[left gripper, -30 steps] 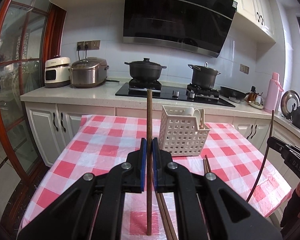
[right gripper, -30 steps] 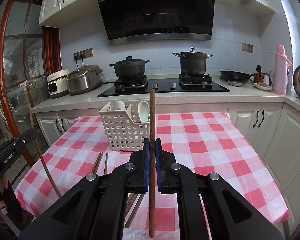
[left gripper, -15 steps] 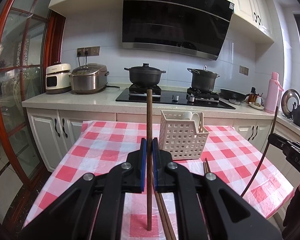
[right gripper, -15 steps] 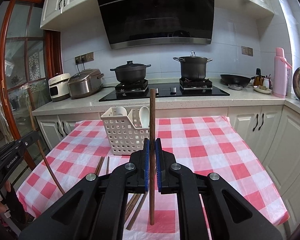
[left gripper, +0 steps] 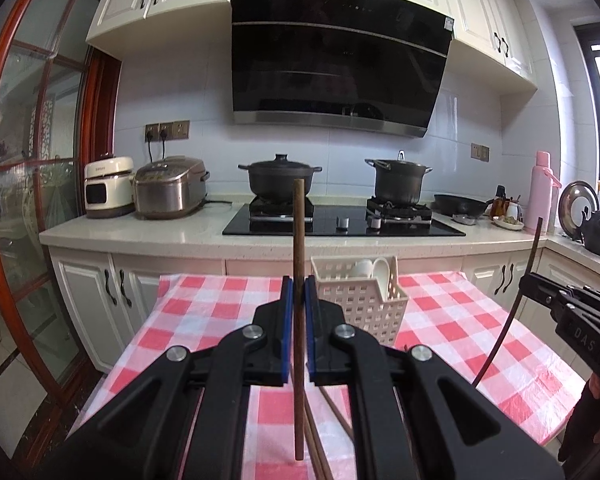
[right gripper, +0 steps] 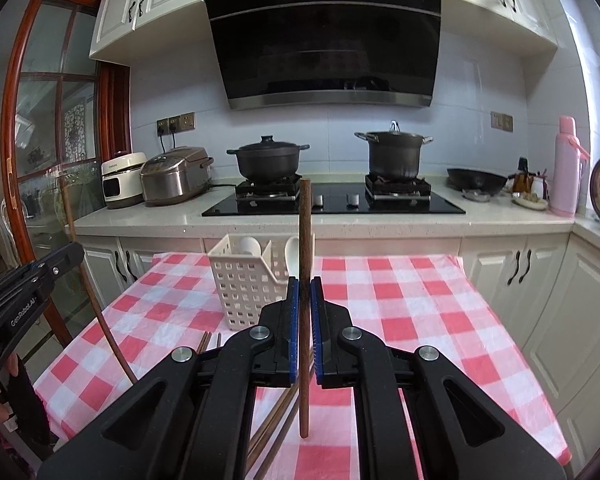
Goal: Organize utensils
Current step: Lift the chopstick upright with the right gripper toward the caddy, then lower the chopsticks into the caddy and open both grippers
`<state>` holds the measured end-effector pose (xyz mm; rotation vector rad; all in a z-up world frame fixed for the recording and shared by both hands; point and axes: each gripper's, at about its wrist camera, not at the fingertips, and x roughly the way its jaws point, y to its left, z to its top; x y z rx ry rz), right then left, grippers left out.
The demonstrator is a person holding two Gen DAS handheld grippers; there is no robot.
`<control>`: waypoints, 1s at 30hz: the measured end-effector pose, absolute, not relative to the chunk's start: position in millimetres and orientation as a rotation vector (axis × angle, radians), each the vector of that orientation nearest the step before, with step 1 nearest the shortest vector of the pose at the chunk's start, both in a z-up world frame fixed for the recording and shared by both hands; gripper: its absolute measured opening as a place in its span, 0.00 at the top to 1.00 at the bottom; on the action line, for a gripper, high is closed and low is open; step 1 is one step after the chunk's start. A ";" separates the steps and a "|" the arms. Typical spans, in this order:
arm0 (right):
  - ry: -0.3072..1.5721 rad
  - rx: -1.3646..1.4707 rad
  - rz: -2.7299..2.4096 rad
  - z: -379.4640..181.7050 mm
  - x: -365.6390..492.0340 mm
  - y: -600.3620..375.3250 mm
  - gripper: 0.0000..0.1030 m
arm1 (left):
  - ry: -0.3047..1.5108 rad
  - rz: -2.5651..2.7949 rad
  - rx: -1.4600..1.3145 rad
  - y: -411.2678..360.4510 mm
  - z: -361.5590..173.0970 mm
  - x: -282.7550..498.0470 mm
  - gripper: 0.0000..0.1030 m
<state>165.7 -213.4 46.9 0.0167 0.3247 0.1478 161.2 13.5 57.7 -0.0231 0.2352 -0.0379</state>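
Observation:
My left gripper [left gripper: 299,292] is shut on a brown chopstick [left gripper: 299,240] held upright above the checked table. My right gripper [right gripper: 305,292] is shut on a second brown chopstick [right gripper: 305,232], also upright. A white perforated utensil basket [left gripper: 358,300] with white spoons in it stands on the table's far side; it also shows in the right wrist view [right gripper: 246,280]. Several loose chopsticks [right gripper: 274,420] lie on the cloth below the grippers. Each gripper shows in the other's view, the right one [left gripper: 536,280] and the left one [right gripper: 66,256].
The table has a red and white checked cloth [left gripper: 460,320]. Behind it is a counter with a hob, two black pots [left gripper: 280,178], a rice cooker [left gripper: 168,188], a pink flask [left gripper: 542,192] and white cabinets. A wood-framed glass door [left gripper: 28,200] is at the left.
Both grippers have risen and tilted up with their chopsticks, so the table and basket sit lower in both views. Both grips are unchanged.

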 end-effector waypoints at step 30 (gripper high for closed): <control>0.195 -0.022 0.175 147.5 307.2 -189.8 0.92 | 0.127 -0.025 -0.086 -12.0 198.6 341.6 0.94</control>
